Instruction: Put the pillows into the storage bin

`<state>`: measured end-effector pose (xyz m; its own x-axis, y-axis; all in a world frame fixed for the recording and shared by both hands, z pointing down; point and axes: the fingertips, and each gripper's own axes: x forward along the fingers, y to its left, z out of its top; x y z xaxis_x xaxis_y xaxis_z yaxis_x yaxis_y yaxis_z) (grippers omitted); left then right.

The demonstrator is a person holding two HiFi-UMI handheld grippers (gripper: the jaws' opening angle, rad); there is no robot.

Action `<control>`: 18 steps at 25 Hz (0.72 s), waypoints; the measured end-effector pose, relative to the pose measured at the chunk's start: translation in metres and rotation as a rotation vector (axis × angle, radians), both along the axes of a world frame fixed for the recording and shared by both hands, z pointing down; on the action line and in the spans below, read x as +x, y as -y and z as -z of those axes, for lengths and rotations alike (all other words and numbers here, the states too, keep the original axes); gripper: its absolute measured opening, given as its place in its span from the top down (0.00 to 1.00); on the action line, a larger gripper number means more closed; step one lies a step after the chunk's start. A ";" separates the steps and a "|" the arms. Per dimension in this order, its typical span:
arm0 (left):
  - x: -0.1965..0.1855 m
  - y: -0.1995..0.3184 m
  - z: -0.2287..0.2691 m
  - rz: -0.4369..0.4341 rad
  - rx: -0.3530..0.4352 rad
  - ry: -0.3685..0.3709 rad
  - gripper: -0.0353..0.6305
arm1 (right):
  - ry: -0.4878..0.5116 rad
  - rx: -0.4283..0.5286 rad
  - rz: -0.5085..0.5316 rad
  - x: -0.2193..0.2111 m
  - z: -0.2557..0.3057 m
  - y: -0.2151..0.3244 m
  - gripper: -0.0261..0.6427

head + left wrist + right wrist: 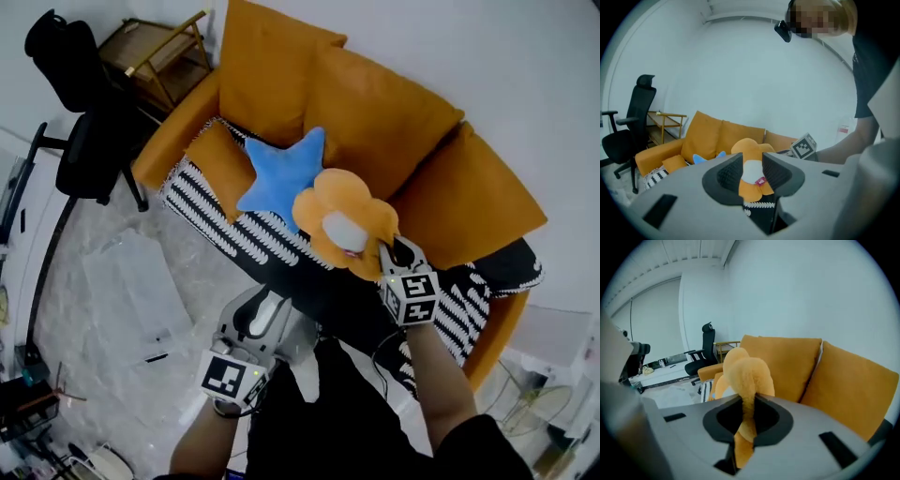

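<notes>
Bare floor [75, 244] beside sofa [375, 122], clear storage bin [131, 291] standing on it, office chair [89, 141] and wooden shelf [159, 56] behind

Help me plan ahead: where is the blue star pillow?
Head view: the star pillow lies on the orange sofa, left of the flower pillow.

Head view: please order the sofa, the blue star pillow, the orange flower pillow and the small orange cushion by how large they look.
1. sofa
2. orange flower pillow and blue star pillow: alike; the flower one is nearer the camera, so no ranking
3. small orange cushion
</notes>
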<state>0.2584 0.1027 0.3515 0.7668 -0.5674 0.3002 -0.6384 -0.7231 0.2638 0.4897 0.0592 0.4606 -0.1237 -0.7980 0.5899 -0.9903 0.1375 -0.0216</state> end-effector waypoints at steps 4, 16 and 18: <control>-0.032 0.014 0.035 0.092 0.079 0.009 0.92 | -0.005 0.094 0.112 -0.045 0.058 0.022 0.90; -0.185 -0.021 0.084 0.551 0.129 0.038 0.94 | 0.004 0.292 0.571 -0.228 0.163 0.056 0.90; -0.210 -0.032 0.086 0.641 0.135 0.038 0.94 | 0.026 0.305 0.644 -0.259 0.169 0.057 0.90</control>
<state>0.0479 0.1349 0.2660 0.2546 -0.9429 0.2150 -0.9609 -0.2216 0.1660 0.2310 0.0024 0.2917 -0.6369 -0.6909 0.3422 -0.7101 0.6985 0.0885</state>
